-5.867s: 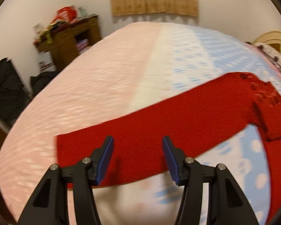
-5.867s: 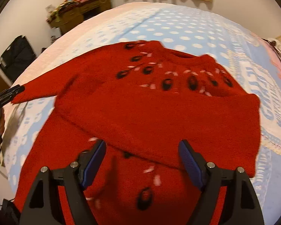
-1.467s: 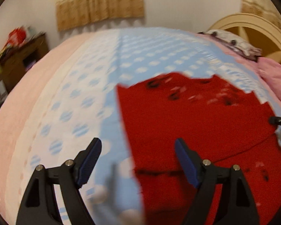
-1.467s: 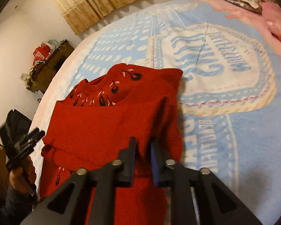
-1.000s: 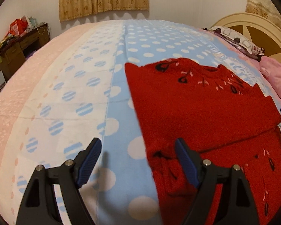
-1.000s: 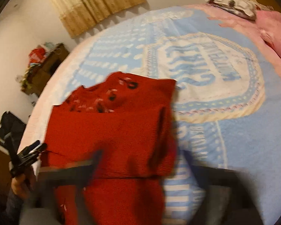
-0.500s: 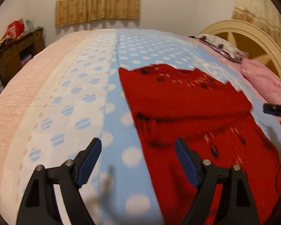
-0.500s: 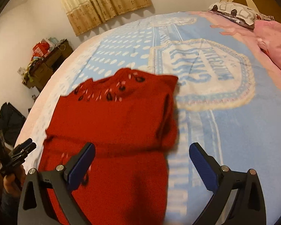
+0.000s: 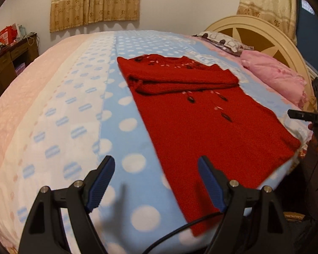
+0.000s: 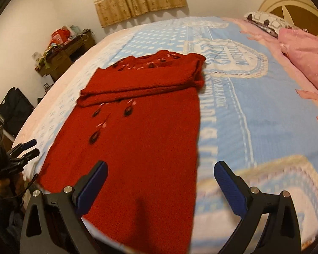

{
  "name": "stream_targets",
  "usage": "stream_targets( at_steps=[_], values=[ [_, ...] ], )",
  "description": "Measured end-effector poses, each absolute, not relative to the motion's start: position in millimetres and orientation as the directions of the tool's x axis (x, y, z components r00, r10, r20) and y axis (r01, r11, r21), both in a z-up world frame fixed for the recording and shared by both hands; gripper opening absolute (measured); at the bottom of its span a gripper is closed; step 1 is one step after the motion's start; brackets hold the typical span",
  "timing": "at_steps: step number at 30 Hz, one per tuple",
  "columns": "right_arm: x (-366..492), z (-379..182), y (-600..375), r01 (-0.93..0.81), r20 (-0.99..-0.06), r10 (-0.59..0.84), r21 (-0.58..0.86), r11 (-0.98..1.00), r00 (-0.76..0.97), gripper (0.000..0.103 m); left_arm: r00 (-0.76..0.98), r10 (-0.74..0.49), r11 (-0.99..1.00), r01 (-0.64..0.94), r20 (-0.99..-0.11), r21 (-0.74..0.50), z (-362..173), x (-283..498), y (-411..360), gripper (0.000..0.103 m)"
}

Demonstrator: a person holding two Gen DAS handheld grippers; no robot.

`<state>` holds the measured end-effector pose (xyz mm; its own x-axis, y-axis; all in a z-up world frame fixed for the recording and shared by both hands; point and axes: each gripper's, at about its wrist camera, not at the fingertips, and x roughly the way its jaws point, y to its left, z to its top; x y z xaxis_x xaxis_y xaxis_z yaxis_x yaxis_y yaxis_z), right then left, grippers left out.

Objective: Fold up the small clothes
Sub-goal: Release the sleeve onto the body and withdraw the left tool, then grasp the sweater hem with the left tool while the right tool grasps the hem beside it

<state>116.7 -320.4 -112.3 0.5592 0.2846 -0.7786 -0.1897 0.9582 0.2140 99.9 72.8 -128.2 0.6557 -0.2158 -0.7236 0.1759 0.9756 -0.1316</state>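
Observation:
A red knitted sweater [image 9: 203, 114] lies flat on the bed, both sleeves folded across its chest in a band near the collar. It also shows in the right wrist view [image 10: 142, 131]. My left gripper [image 9: 156, 182] is open and empty, above the bed near the sweater's lower left corner. My right gripper [image 10: 159, 188] is open and empty, above the sweater's lower right hem. The right gripper also shows at the right edge of the left wrist view [image 9: 303, 114], and the left gripper at the left edge of the right wrist view [image 10: 25, 148].
The bed has a blue polka-dot blanket [image 9: 125, 124] and a pink cover [image 9: 31, 89] on the left. Pink pillows [image 9: 273, 78] and a cream headboard [image 9: 265, 33] stand at the right. A cluttered wooden desk [image 10: 63, 57] and a black bag [image 10: 12, 108] stand by the wall.
My right gripper has let go of the sleeve, opened and drawn back toward the hem. My left gripper has drawn back to the sweater's lower left. Both sleeves now lie folded across the chest.

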Motion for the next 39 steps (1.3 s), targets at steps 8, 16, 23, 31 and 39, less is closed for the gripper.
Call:
stream_targets(
  at_steps=[8,16,23,31,39],
  values=[
    [63.7,-116.0,-329.6,-0.175,-0.752,0.313,0.260,0.950,0.581,0.099,0.621,-0.262,0.963,0.215,-0.739,-0.161,-140.3,72.8,51.9,0.083],
    [49.8,-136.9,-340.5,-0.140,-0.767,0.318,0.291,0.947,0.558,0.062,0.579,-0.327,0.945,0.217,-0.747,-0.245,-154.7,72.6,48.8,0.070],
    [44.0,-144.7,-333.1,-0.157,-0.764,0.329,0.292,0.943,0.555,0.044,0.569,-0.373,0.927,0.265,-0.733,-0.266,-152.9,65.4,37.5,0.056],
    [39.3,-145.1,-343.7,-0.144,-0.745,0.354,0.333,0.932,0.565,0.029,0.545,-0.367,0.928,0.265,-0.754,-0.261,-151.8,65.9,41.1,0.028],
    [38.3,-144.8,-365.4,-0.121,-0.668,0.431,0.458,0.881,0.607,0.013,0.569,-0.455,0.890,0.284,-0.685,-0.356,-143.1,62.2,58.8,0.010]
  ],
)
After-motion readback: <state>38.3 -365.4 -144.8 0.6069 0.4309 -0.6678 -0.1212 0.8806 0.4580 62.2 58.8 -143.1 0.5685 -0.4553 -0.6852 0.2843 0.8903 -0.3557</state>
